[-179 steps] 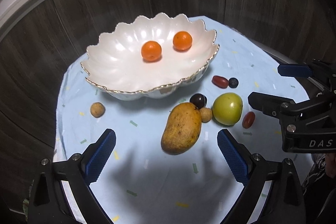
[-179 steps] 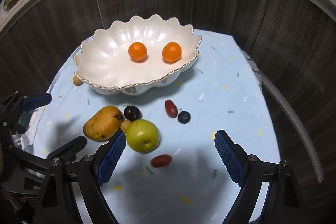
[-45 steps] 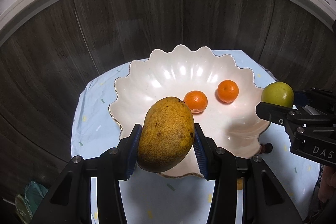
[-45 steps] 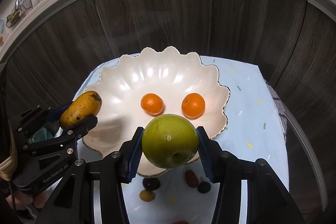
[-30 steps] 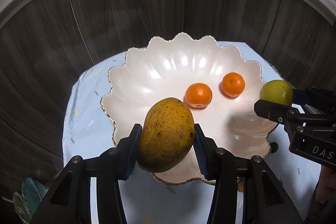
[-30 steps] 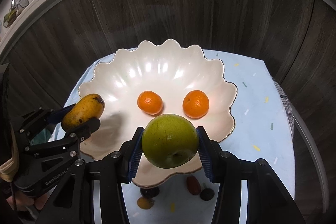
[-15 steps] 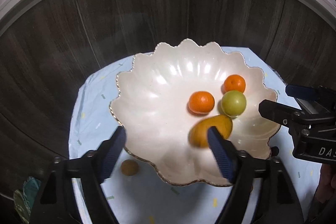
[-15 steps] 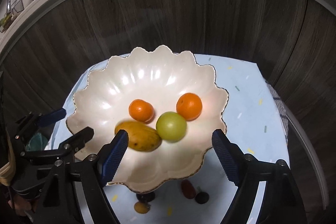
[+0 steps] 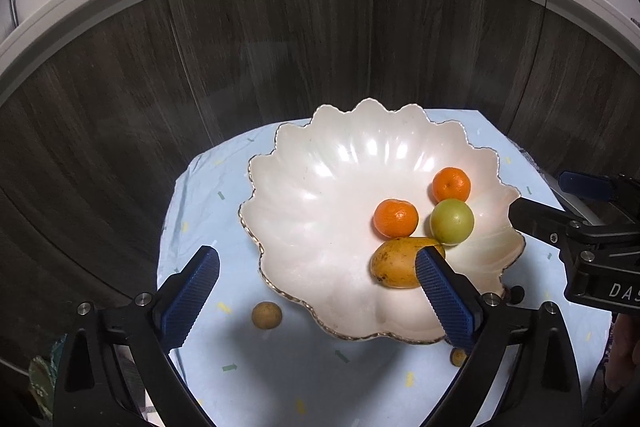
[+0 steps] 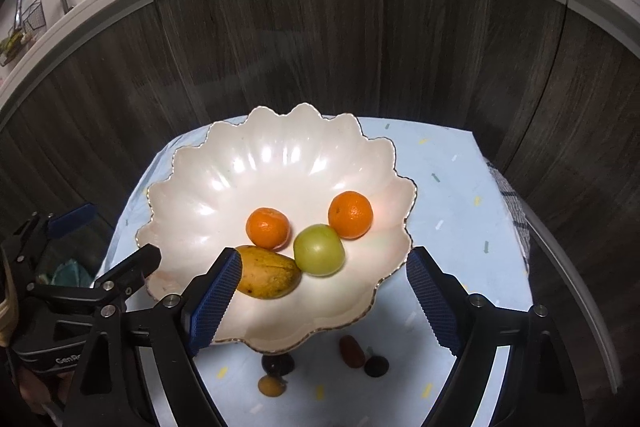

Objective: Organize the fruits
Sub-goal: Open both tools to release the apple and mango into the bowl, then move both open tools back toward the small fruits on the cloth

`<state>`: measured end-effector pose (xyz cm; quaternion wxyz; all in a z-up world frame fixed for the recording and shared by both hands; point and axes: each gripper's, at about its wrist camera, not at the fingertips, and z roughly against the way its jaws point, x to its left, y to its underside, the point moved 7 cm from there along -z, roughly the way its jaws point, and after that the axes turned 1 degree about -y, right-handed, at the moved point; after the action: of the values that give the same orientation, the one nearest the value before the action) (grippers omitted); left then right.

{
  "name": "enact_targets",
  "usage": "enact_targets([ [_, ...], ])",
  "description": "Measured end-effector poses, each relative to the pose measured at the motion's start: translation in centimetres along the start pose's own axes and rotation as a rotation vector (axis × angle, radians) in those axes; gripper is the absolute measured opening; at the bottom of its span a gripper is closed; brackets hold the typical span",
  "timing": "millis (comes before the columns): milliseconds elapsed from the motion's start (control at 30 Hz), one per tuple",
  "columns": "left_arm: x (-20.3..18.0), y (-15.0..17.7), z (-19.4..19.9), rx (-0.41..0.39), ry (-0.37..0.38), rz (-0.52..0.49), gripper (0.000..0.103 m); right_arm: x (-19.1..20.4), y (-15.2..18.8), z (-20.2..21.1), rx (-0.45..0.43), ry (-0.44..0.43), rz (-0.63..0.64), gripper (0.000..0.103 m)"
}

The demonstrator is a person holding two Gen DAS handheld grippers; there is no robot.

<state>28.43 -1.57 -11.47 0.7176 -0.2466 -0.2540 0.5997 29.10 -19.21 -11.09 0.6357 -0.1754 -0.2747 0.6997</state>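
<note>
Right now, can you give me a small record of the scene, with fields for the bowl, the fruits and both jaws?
bowl: white scalloped bowl on blue cloth
in bowl: mango, green fruit, two oranges
on cloth: small fruits
left gripper: jaws opening, nothing between
right gripper: jaws opening, nothing between

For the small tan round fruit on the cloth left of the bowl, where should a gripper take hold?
Grip the small tan fruit across its middle, coming from above with the open left gripper. It is round, lies alone on the cloth, and clears the bowl's rim, so both fingers should fit.
</note>
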Motion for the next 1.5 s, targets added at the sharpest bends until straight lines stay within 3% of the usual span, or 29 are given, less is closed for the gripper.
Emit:
enact_targets([
  [733,-1.4,0.9,4.7,-0.042,0.011,-0.032,0.101,-0.4,1.7,4.5,-0.043,0.023,-0.02,0.085],
  [1500,-4.2,5.1,6.9,-0.029,0.06,-0.073,0.101,-1.4,6.0,6.9,-0.033,0.051,-0.02,0.085],
])
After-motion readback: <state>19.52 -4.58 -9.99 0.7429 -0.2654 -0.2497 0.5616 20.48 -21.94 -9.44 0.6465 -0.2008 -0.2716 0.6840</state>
